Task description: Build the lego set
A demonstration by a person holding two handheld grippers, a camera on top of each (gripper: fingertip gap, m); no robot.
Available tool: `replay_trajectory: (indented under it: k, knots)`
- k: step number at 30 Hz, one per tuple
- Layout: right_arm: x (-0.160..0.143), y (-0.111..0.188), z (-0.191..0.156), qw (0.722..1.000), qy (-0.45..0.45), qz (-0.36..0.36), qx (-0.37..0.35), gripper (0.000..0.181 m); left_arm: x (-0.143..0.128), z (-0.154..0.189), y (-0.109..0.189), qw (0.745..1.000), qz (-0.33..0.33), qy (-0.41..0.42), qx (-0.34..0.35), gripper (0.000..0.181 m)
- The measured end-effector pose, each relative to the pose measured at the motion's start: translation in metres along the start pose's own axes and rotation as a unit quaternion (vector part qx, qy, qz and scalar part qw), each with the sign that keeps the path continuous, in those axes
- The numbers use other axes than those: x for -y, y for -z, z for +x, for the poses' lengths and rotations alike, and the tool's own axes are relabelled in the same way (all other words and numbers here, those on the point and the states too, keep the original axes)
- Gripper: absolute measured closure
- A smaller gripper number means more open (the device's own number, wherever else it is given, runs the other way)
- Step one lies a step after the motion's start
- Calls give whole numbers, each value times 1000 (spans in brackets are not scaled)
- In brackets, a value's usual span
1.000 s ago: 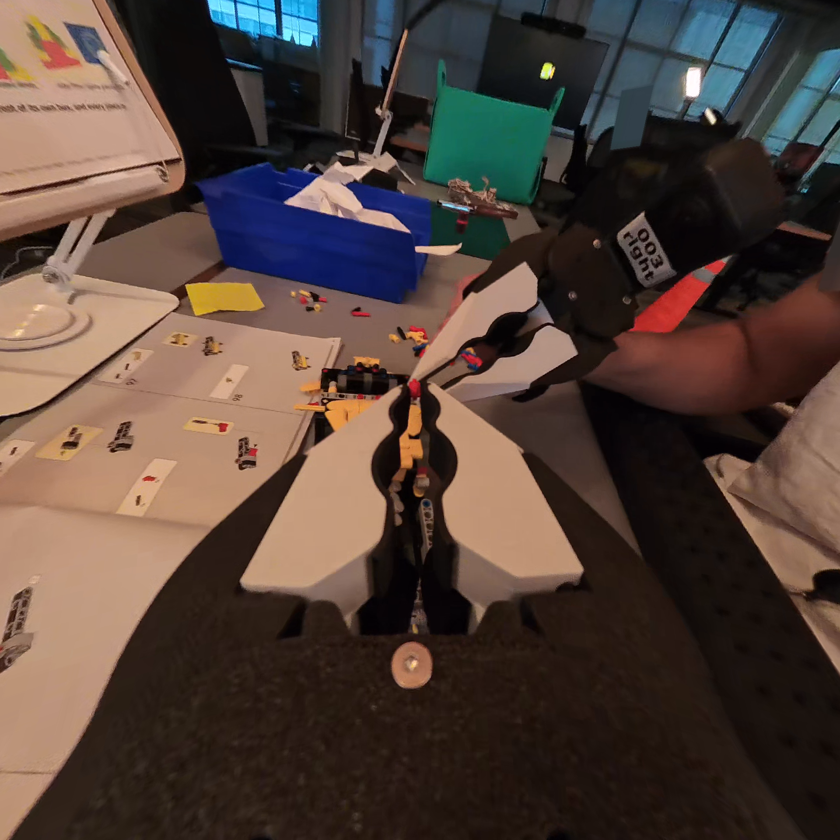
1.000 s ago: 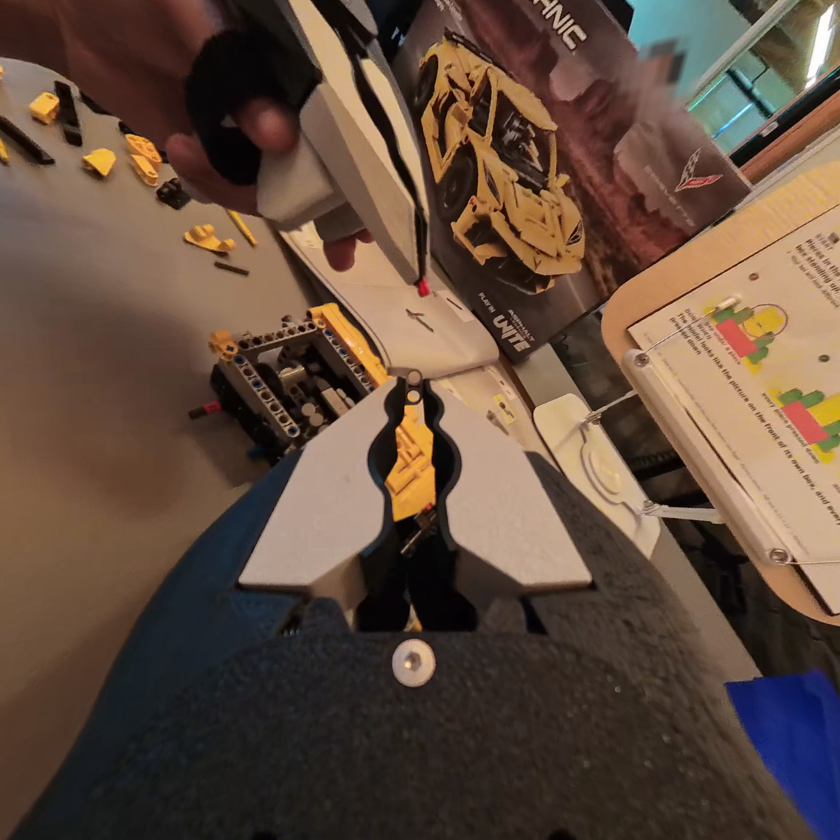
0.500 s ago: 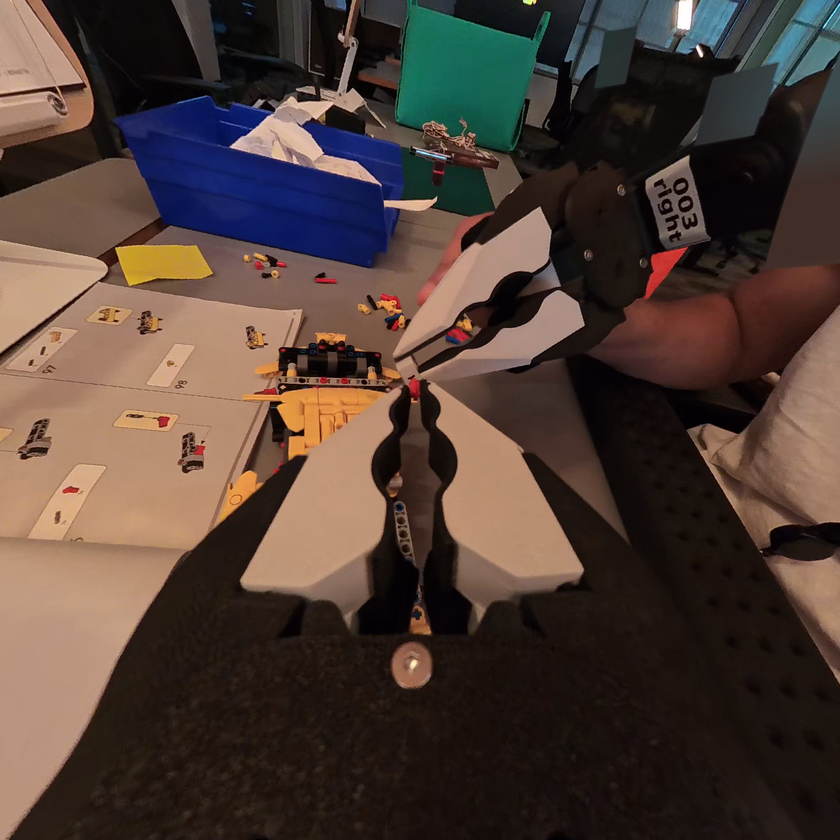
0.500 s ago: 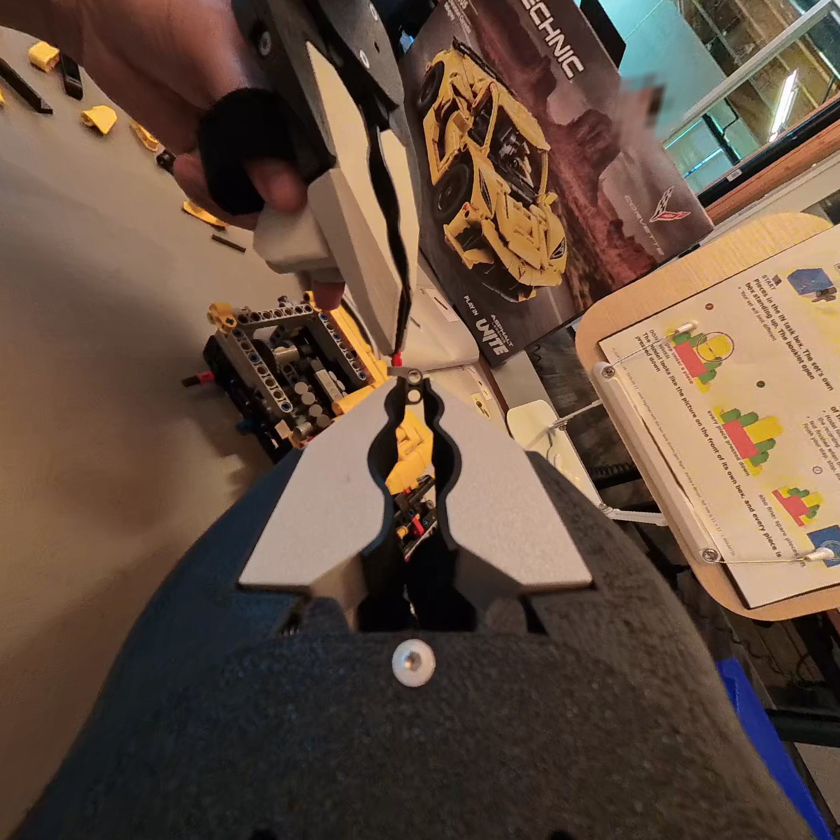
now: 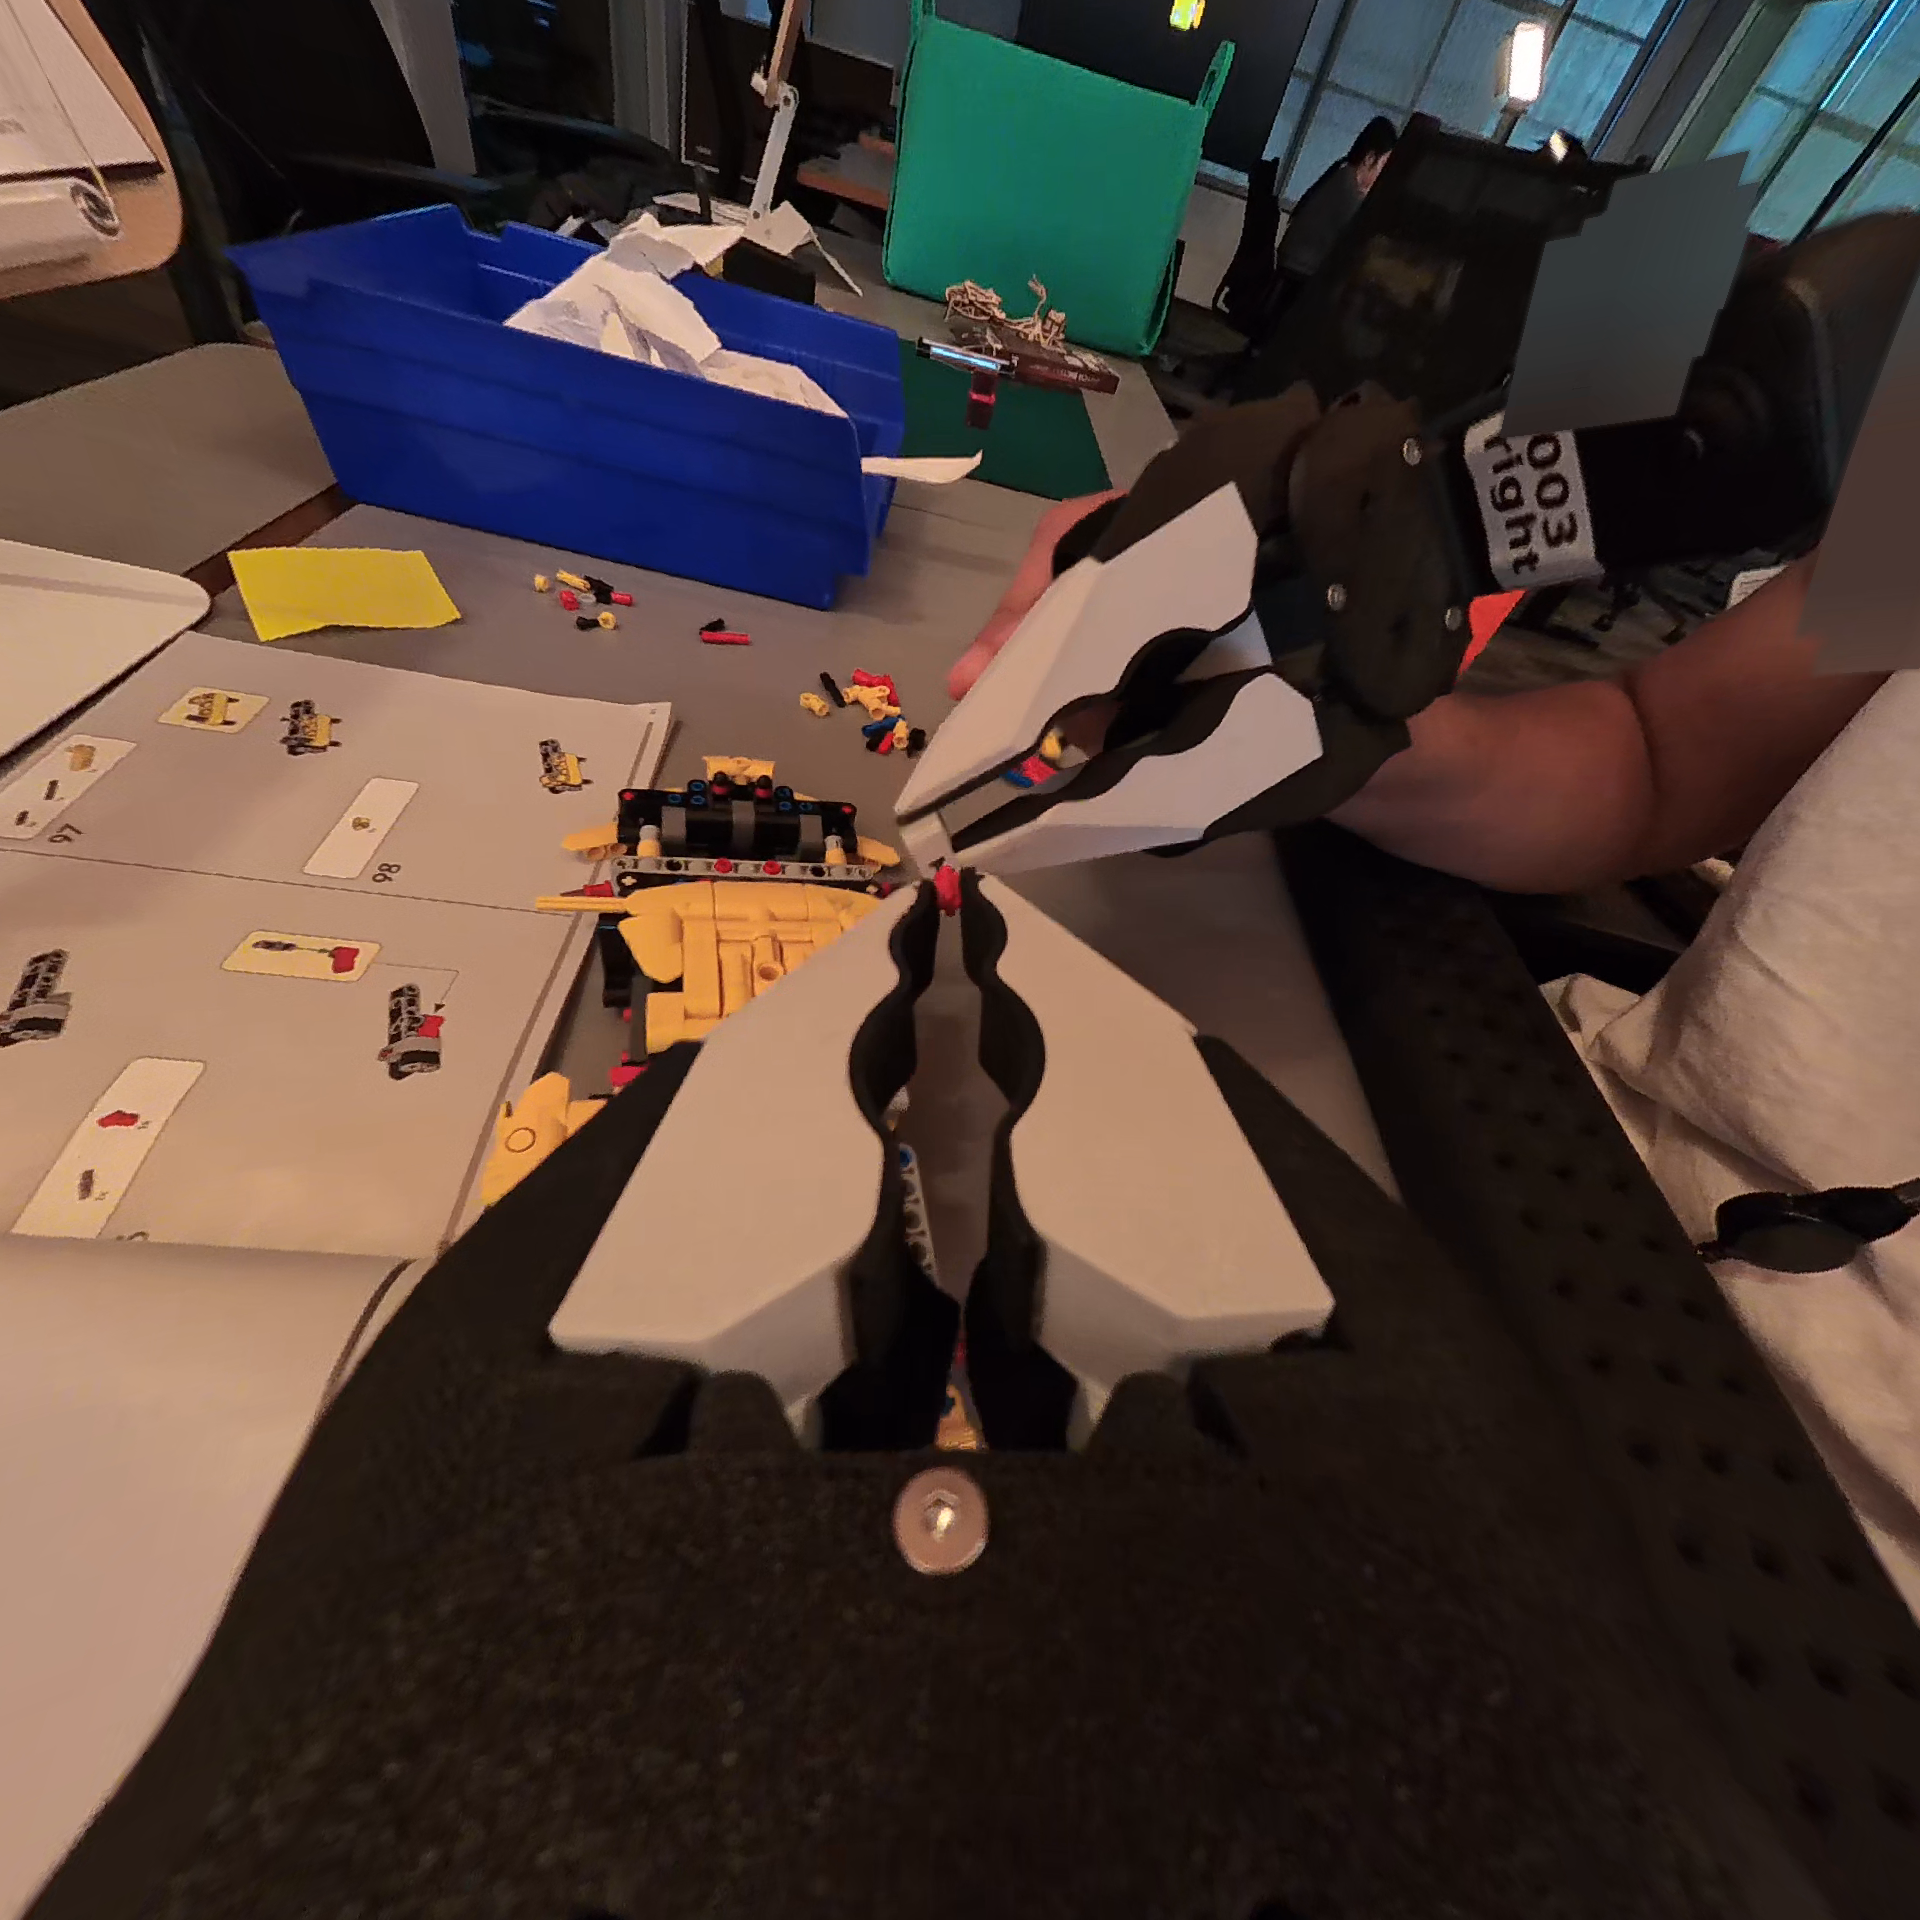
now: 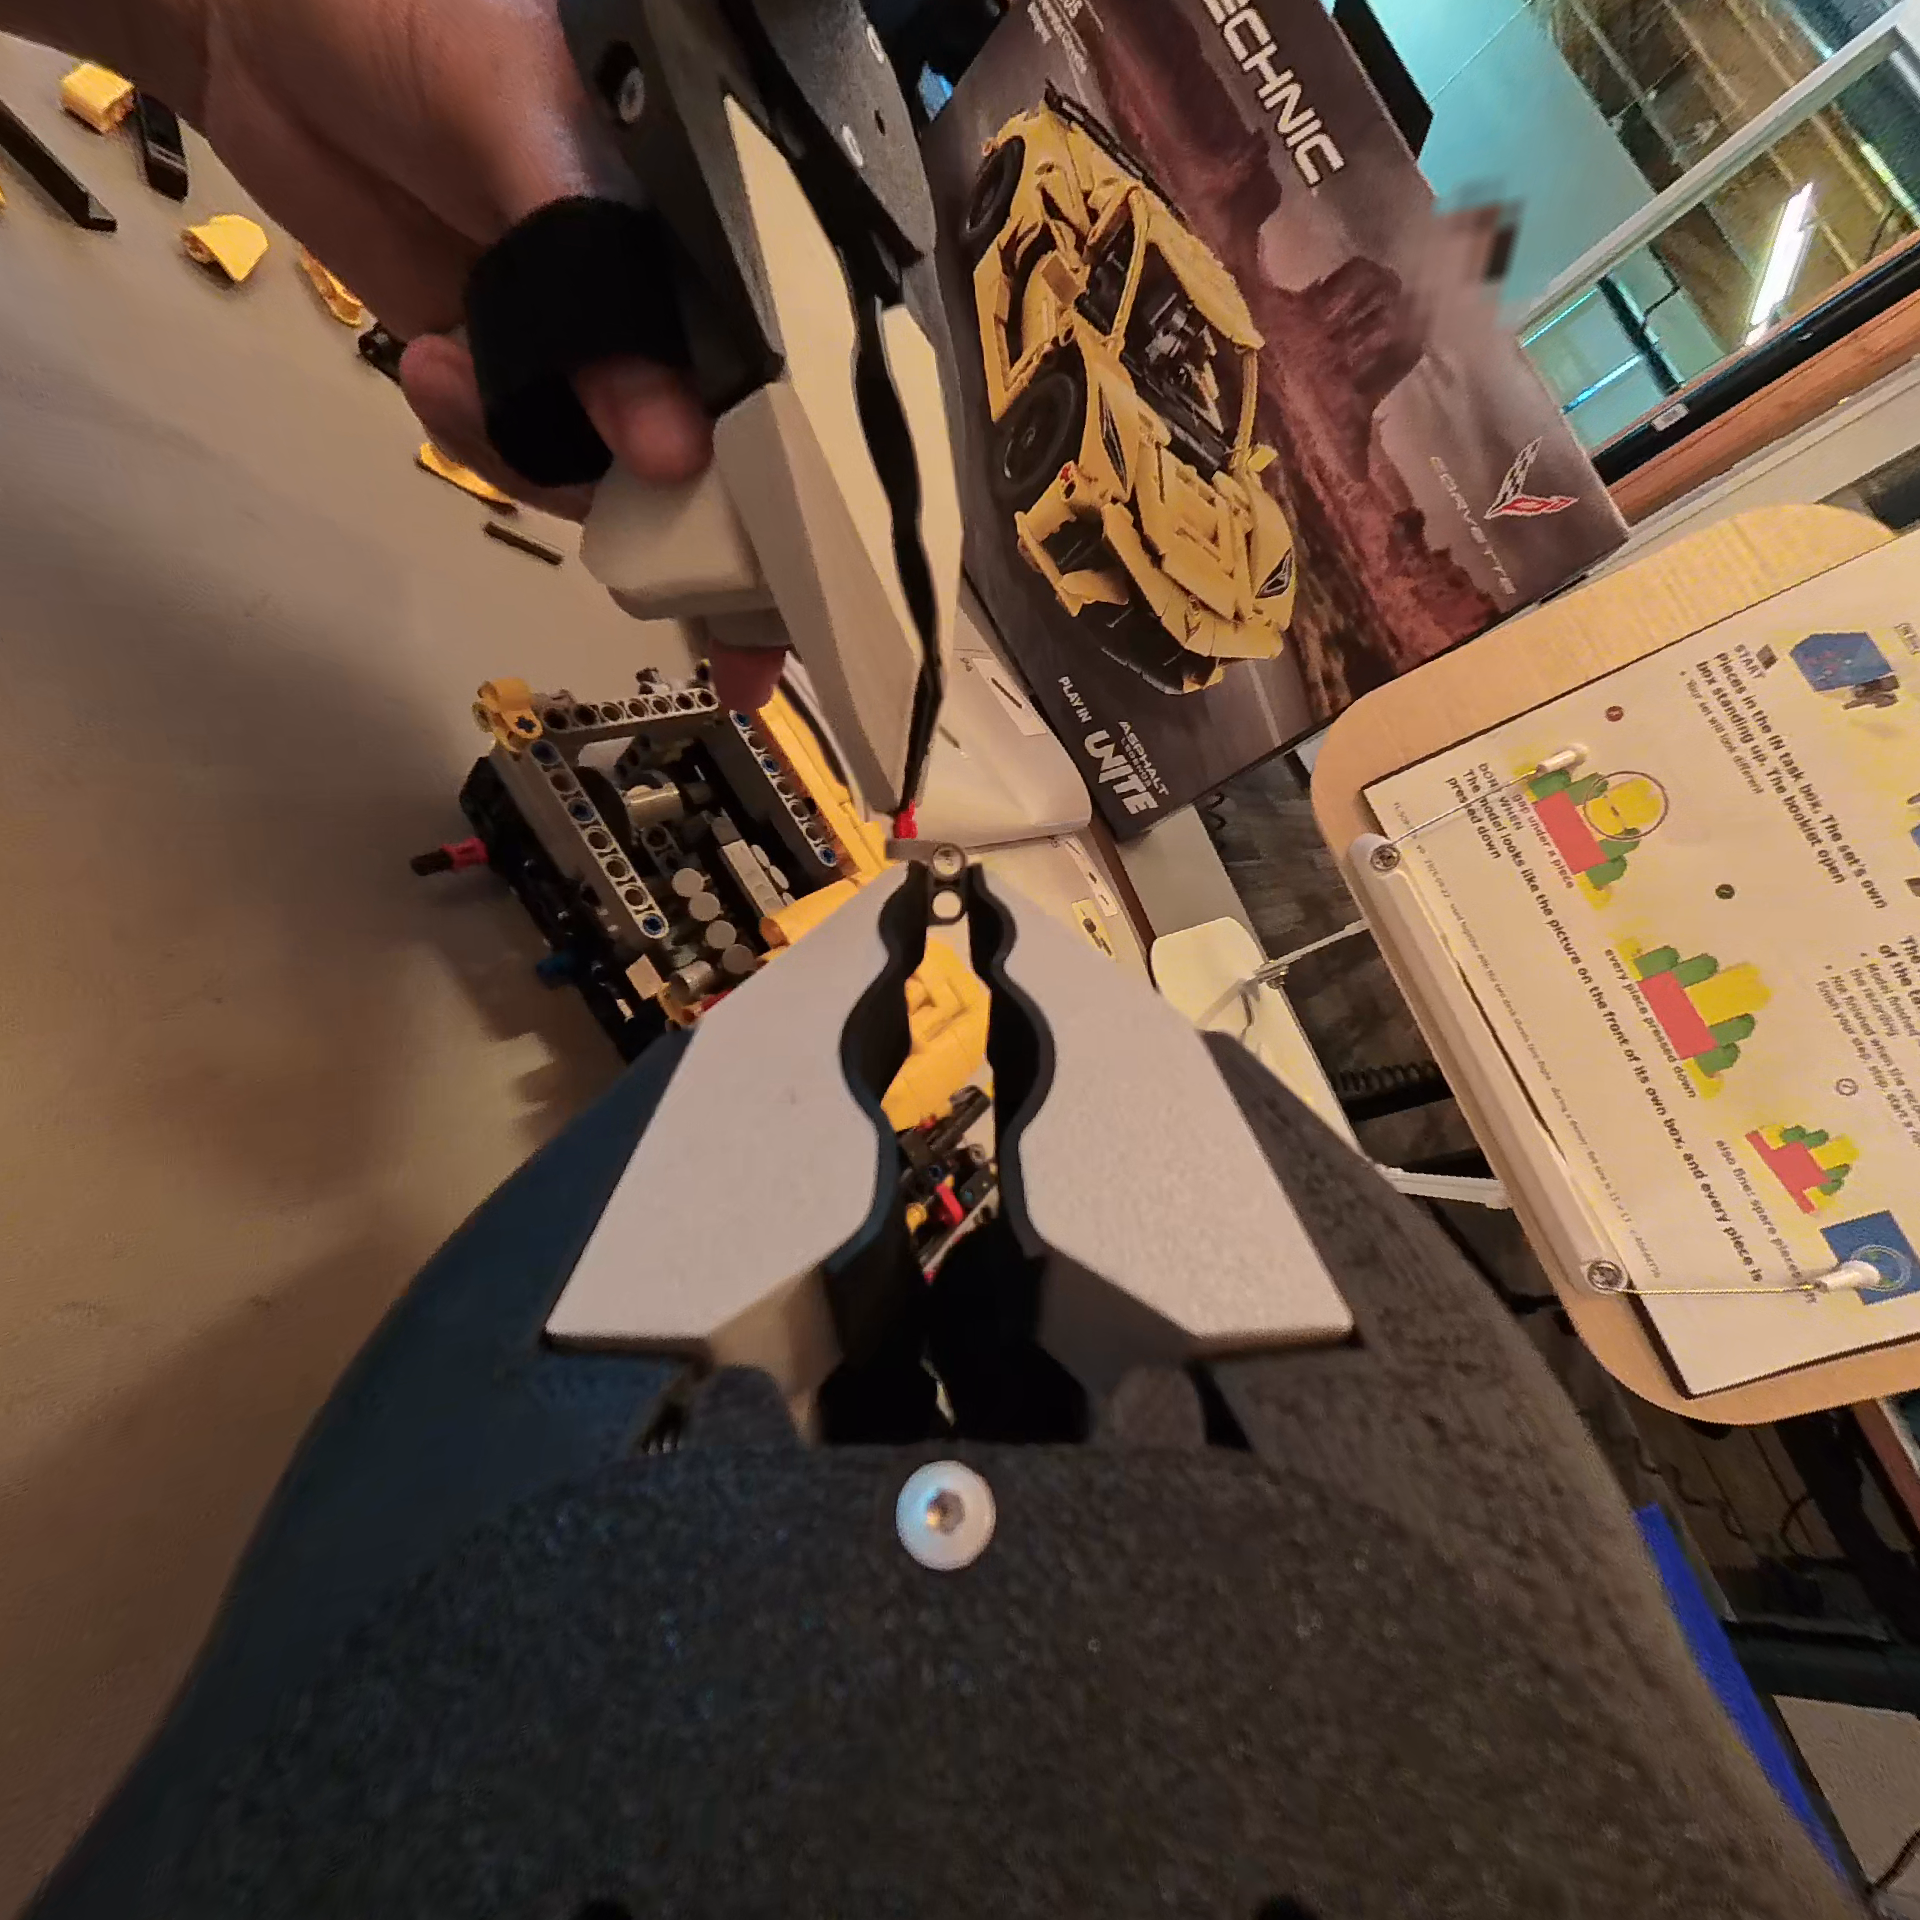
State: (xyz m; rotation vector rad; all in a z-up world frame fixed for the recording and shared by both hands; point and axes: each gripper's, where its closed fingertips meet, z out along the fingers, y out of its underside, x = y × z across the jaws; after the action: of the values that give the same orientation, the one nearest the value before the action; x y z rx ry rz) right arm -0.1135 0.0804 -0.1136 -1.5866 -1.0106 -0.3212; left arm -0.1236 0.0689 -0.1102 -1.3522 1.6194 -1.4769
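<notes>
My left gripper (image 5: 943,896) is shut on a small red pin (image 5: 945,889). My right gripper (image 6: 943,891) is shut on a short grey beam with holes (image 6: 945,864). The two tips meet above the table. In the right wrist view the left gripper (image 6: 902,805) comes down from above and the red pin (image 6: 906,823) touches the grey beam's end. In the left wrist view the right gripper (image 5: 914,829) comes in from the right. The partly built yellow and black car (image 5: 727,904) lies on the table just left of the tips; it also shows in the right wrist view (image 6: 634,852).
An open instruction booklet (image 5: 260,935) lies at the left. A blue bin with crumpled paper (image 5: 571,416) stands behind, with loose small pieces (image 5: 868,707) and a yellow sheet (image 5: 343,592) before it. The set's box (image 6: 1195,364) and a board with a printed sheet (image 6: 1662,935) stand at the right. My two grippers' fingertips are within a few centimetres of each other.
The two grippers have come together tip to tip. The red pin now touches the grey beam, where a second ago they were apart. Both stay shut.
</notes>
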Motion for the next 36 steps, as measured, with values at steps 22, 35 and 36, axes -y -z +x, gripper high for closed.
replay_trajectory:
  k: [22, 35, 36]
  knots:
    - [-1, -1, -11, 999, 3, 8, 32, 175, -11, 4, 1, 999, -52, -7, 7, 177]
    - [2, -2, -8, 997, -59, 22, 43, 175, -5, 4, 4, 999, -32, 33, -10, 177]
    - [-1, -4, -8, 999, -41, 9, 34, 174, -7, 1, 3, 998, -36, 41, -5, 177]
